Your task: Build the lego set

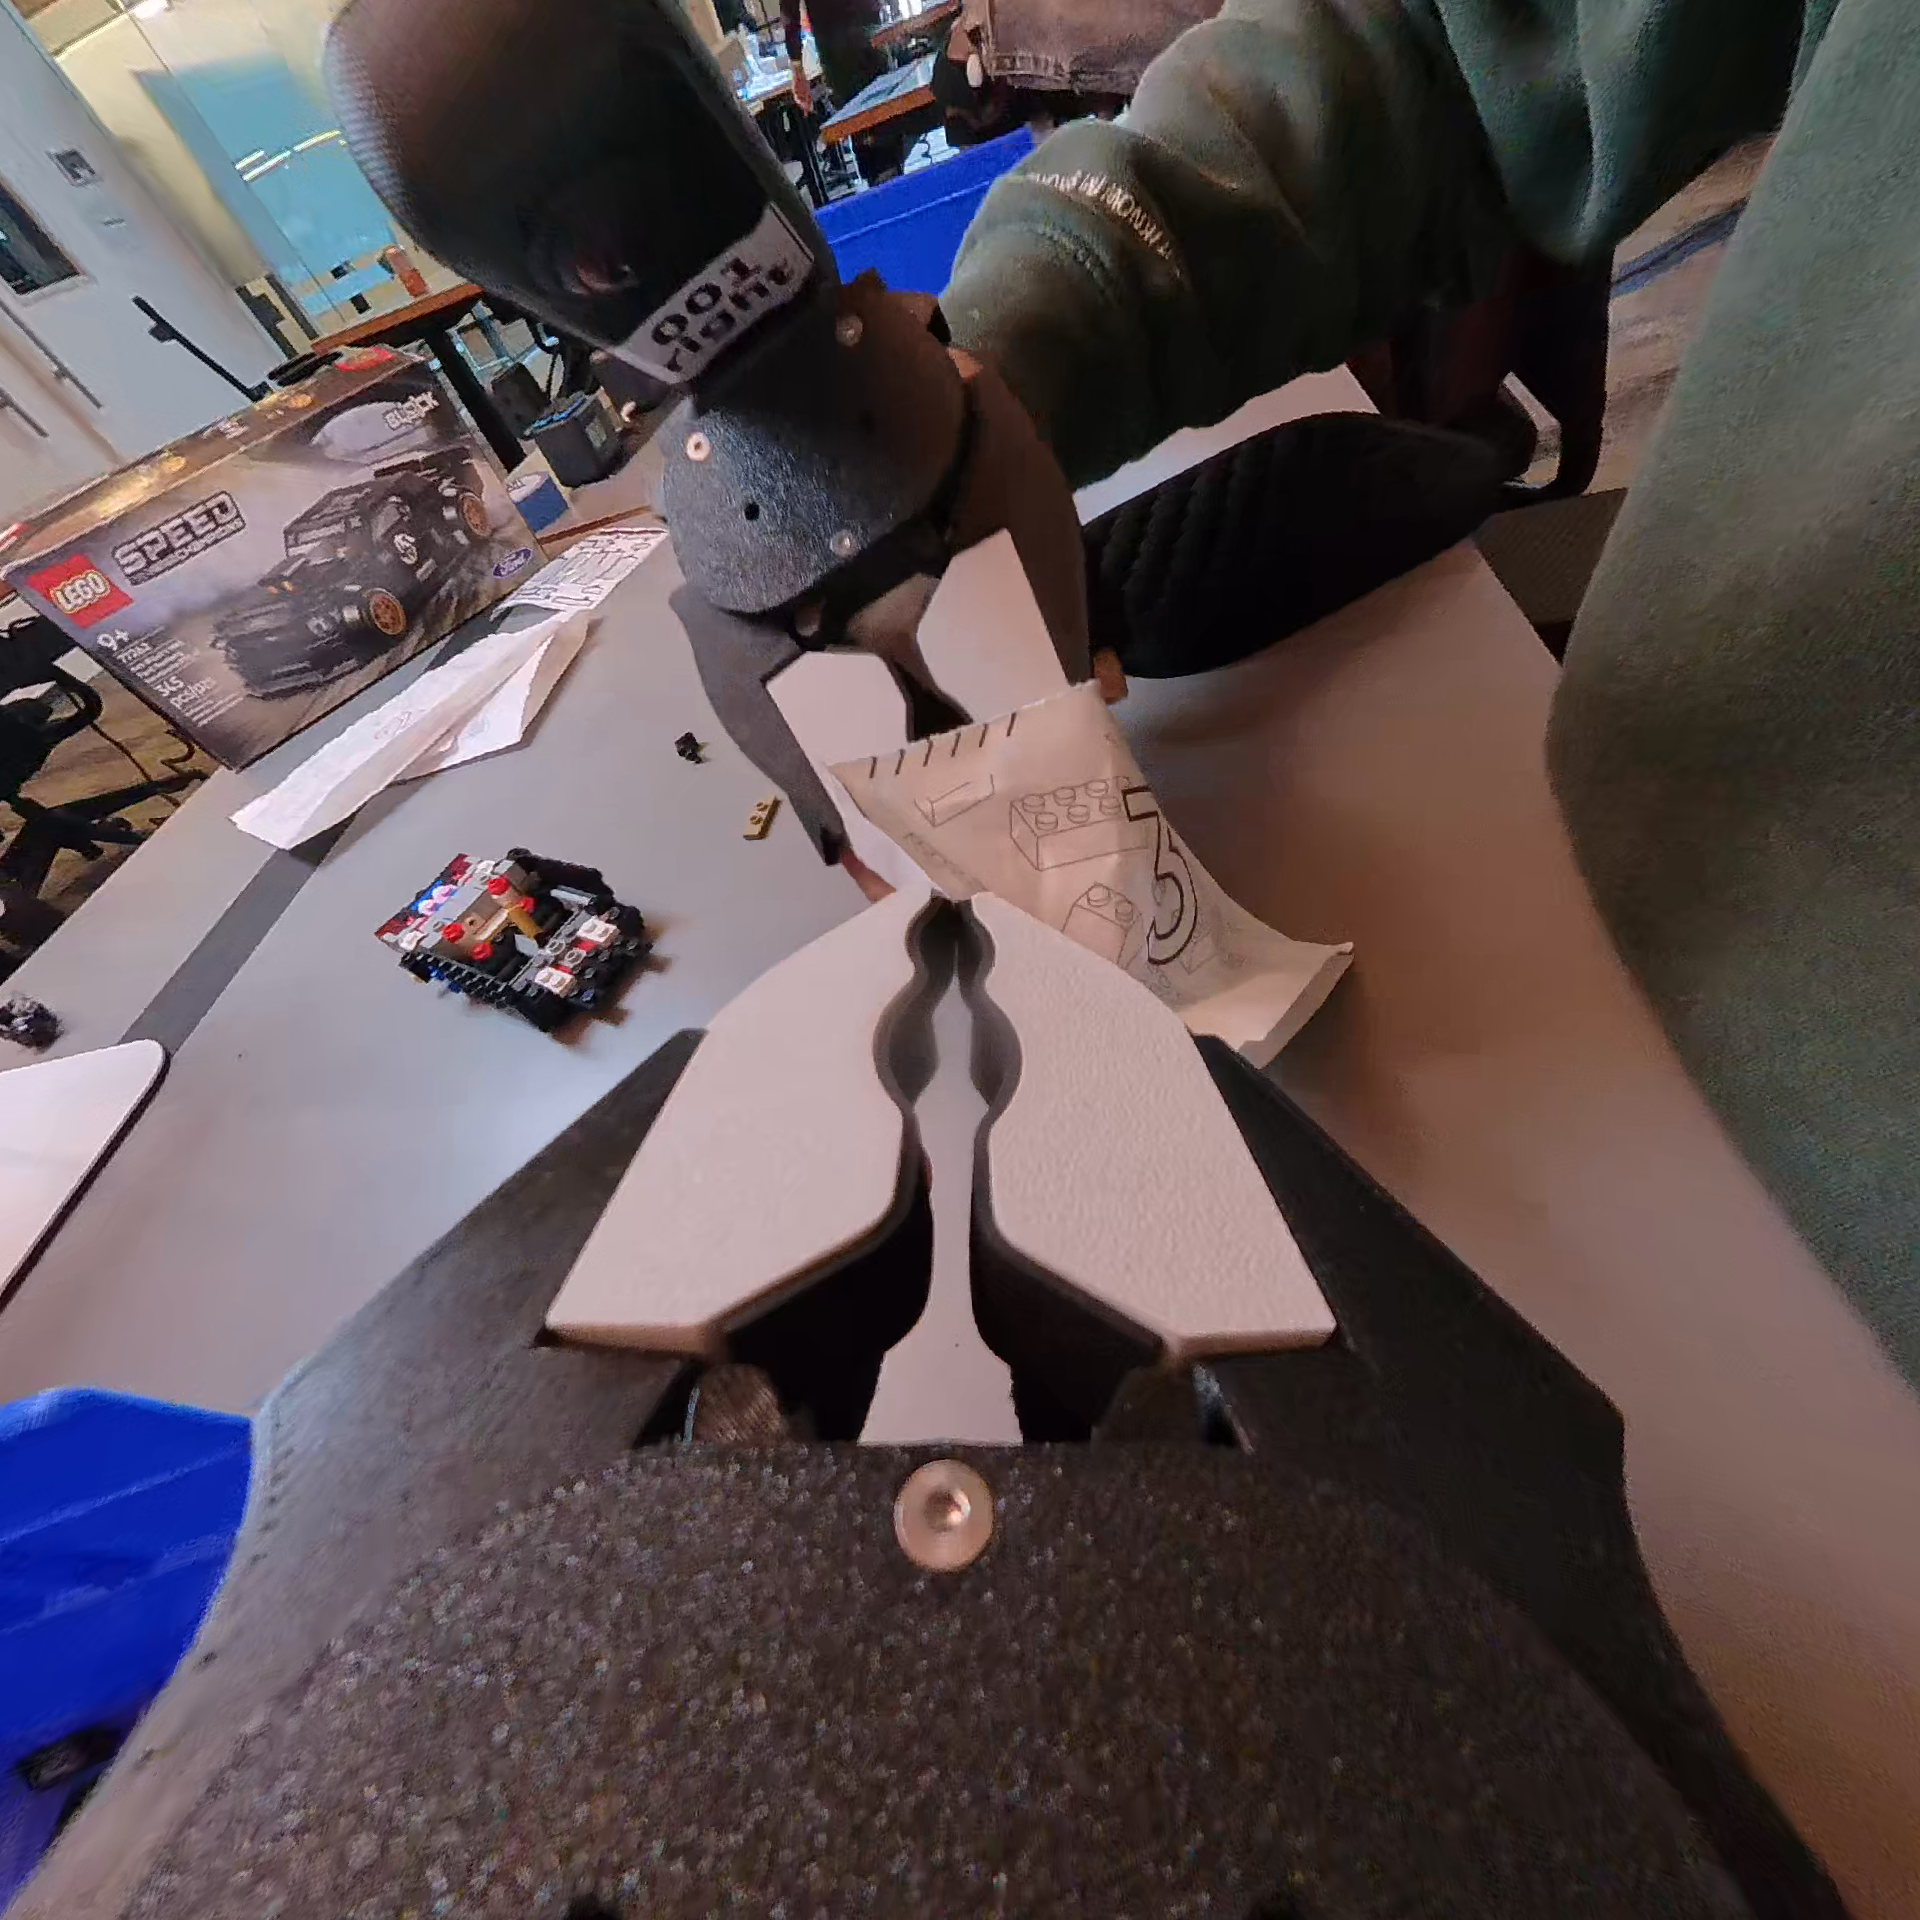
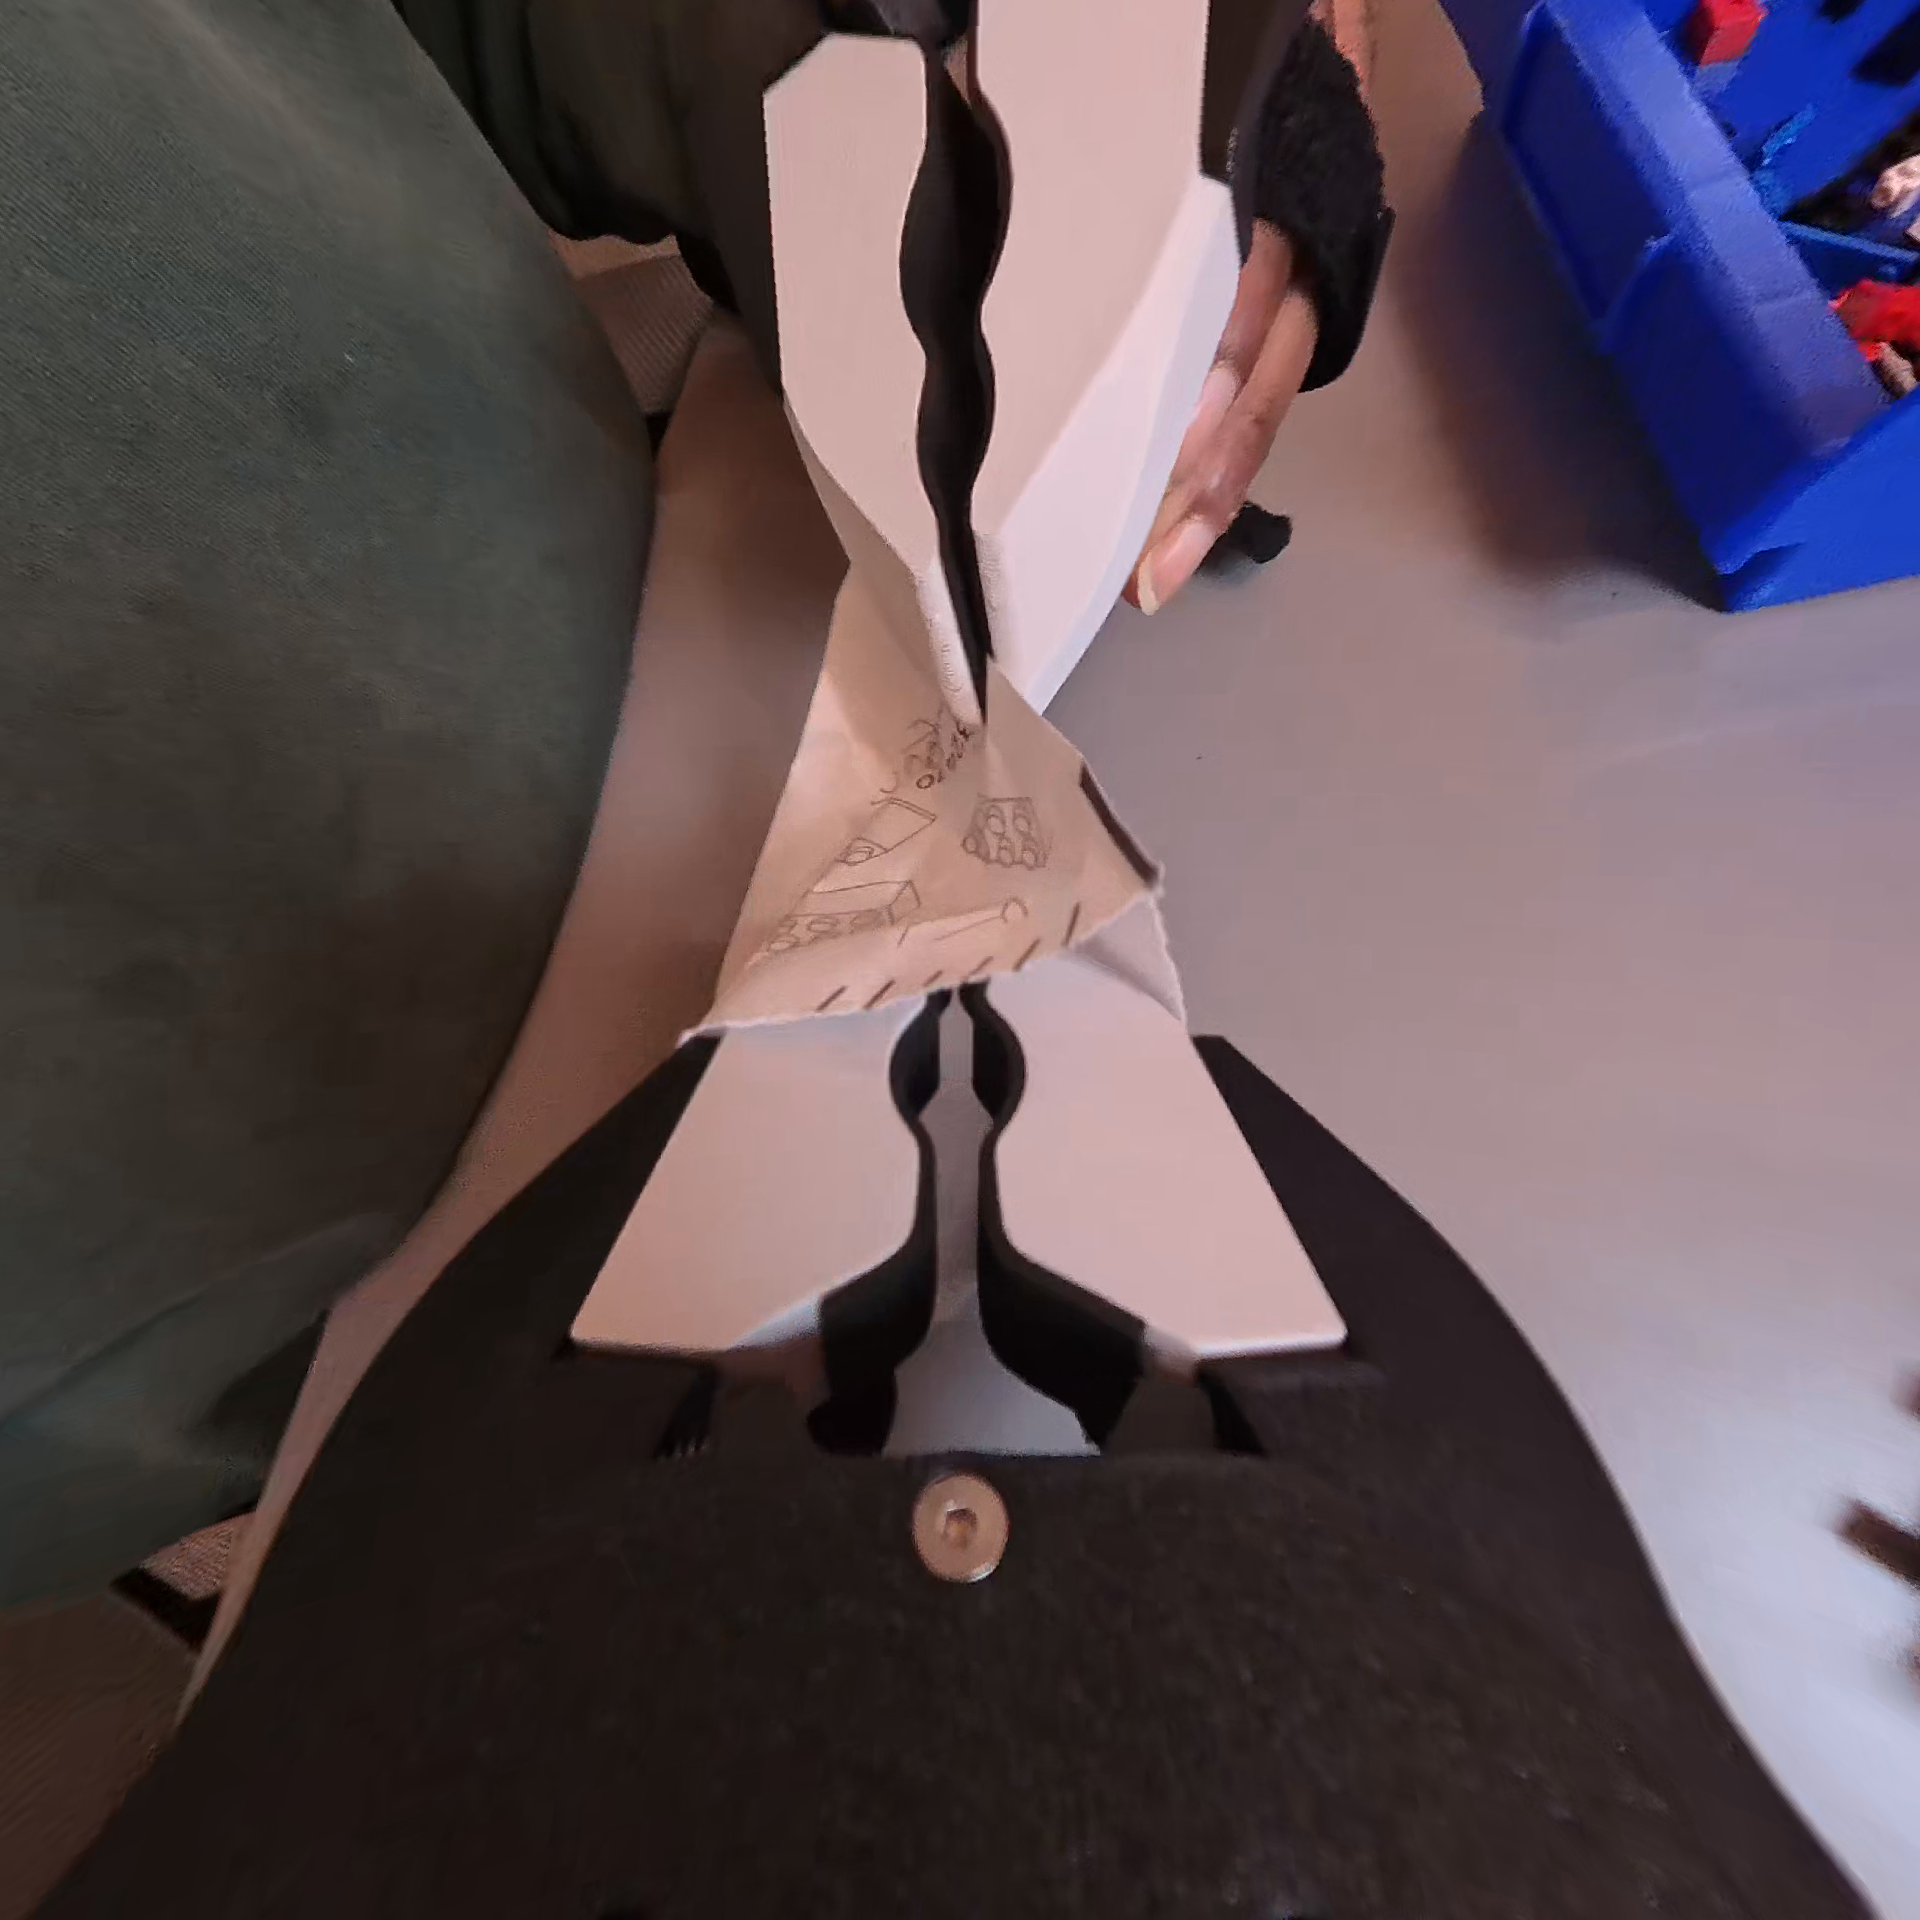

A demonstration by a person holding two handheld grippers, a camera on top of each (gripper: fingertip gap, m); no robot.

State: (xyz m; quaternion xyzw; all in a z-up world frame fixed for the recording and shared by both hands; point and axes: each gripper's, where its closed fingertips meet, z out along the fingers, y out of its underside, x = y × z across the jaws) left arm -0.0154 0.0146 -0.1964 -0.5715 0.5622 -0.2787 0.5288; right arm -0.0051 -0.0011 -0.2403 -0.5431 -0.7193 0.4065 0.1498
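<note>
A white paper bag [image 1: 1081,842] printed with brick drawings hangs in the air between my two grippers, above the grey table [image 1: 364,1143]. My left gripper [image 1: 951,906] is shut on the bag's lower side edge. My right gripper [image 2: 956,995] is shut on the bag's [image 2: 935,862] top edge, at the row of dashes. The right gripper also shows in the left wrist view [image 1: 935,727], coming down from above. The left gripper also shows in the right wrist view [image 2: 971,696], pinching the far side of the bag. A partly built black model [image 1: 520,935] lies on the table to the left.
The set's box [image 1: 281,582] stands at the far left, with flat empty paper bags [image 1: 416,727] before it. A small black piece [image 1: 688,745] and a tan piece [image 1: 764,818] lie loose. Blue bins [image 2: 1704,312] [image 1: 94,1538] stand at the sides. A green sleeve [image 1: 1714,727] is close by. Spacing between my two grippers at the tips: around 5 cm. Left tips and right tips are each some 25 cm from the partly built black model [image 1: 520,935].
</note>
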